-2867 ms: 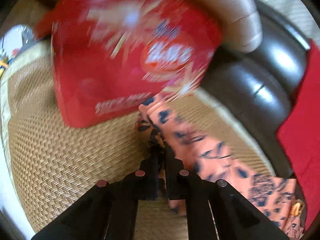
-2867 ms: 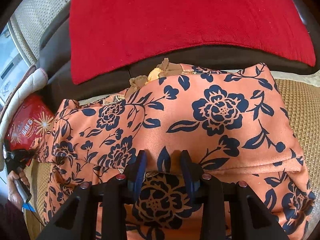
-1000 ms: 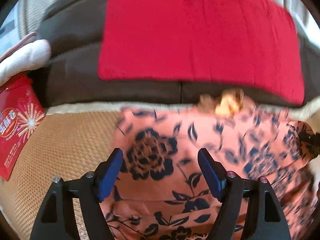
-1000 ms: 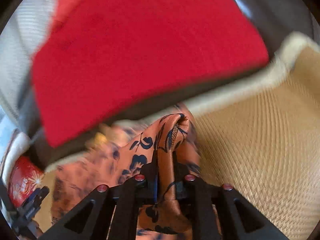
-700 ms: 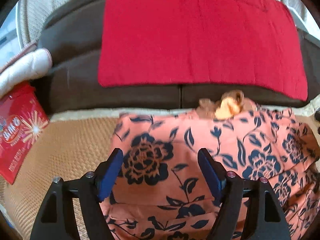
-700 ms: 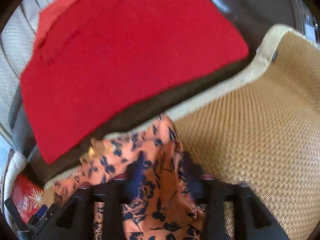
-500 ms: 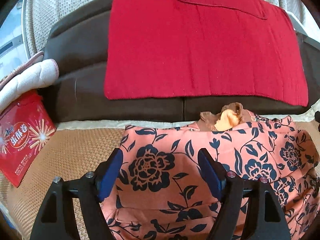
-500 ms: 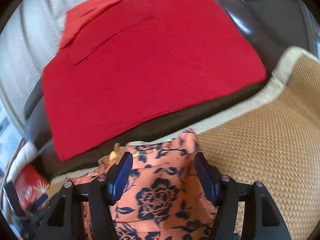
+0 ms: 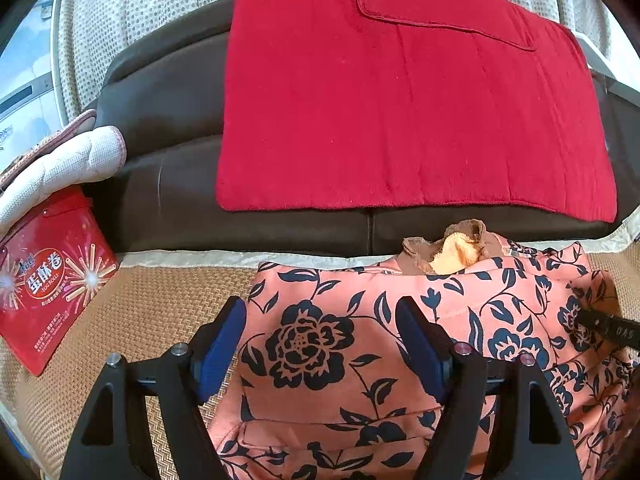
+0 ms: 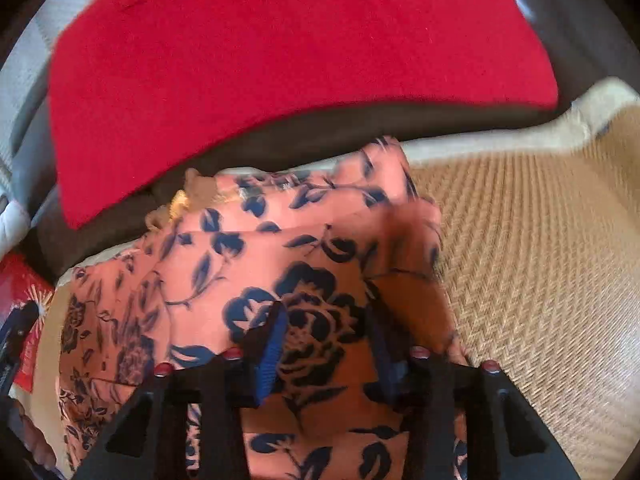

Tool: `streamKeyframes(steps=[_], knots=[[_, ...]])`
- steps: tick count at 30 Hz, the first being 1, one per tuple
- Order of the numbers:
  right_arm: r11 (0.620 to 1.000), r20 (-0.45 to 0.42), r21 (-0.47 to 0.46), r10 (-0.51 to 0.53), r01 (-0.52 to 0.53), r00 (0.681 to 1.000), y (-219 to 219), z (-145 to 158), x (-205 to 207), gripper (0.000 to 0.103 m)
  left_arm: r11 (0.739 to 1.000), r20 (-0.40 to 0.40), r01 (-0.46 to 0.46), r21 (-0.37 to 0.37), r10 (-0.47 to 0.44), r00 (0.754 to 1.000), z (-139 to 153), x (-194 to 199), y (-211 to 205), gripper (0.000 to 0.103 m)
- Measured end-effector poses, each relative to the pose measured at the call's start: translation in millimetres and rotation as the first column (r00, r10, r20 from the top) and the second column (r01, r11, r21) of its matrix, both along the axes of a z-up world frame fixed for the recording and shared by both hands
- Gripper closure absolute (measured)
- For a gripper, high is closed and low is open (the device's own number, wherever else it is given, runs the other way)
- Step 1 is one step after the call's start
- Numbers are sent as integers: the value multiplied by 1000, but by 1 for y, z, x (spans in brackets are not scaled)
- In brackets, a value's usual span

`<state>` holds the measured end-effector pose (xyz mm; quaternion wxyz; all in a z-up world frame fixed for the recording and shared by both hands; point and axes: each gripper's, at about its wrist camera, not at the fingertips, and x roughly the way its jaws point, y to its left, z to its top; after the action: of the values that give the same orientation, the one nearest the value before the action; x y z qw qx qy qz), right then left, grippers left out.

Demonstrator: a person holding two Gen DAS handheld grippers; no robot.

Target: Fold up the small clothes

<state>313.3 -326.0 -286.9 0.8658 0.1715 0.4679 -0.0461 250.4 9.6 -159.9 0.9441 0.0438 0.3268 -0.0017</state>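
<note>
Here the floral garment lies lengthwise along the sofa edge, both grippers' jaws apart.

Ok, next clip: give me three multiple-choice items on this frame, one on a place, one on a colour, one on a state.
1. Where does the egg-roll box lie?
A. left of the floral garment
B. on the red blanket
C. under the garment

2. What colour is the print on the floral garment?
A. white
B. dark navy
C. green

3. How does the left claw stand?
A. shut on the garment
B. shut on nothing
C. open, over the garment

Key: 1 A, the box lies on the woven mat at far left; 2 B, dark flowers on salmon cloth; 3 C, its blue pads stand wide apart.
</note>
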Motion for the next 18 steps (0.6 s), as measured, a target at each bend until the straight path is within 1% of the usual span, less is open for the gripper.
streamKeyframes(steps=[1, 5, 7, 10, 12, 15, 18], knots=[[1000, 15, 3, -1, 1, 1000, -1, 5, -1, 63, 1000, 1, 0, -1, 0, 1000, 0, 0, 0, 25], [1000, 148, -11, 18, -17, 989, 2, 32, -13, 62, 1000, 7, -1, -5, 1, 1000, 2, 0, 0, 25], [999, 181, -3, 37, -37, 983, 5, 38, -18, 62, 1000, 11, -1, -6, 1, 1000, 3, -1, 0, 25], [997, 166, 32, 58, -64, 984, 11, 37, -13, 62, 1000, 24, -4, -9, 4, 1000, 7, -4, 1, 25], [997, 162, 33, 70, -76, 984, 16, 36, -13, 62, 1000, 33, -16, -8, 16, 999, 9, -5, 3, 25], [994, 183, 36, 95, -104, 978, 26, 37, -13, 62, 999, 43, -40, -11, 41, 998, 12, -7, 7, 25], [992, 187, 34, 111, -120, 976, 34, 36, -12, 62, 997, 42, -76, -15, 77, 996, 14, -8, 15, 25]])
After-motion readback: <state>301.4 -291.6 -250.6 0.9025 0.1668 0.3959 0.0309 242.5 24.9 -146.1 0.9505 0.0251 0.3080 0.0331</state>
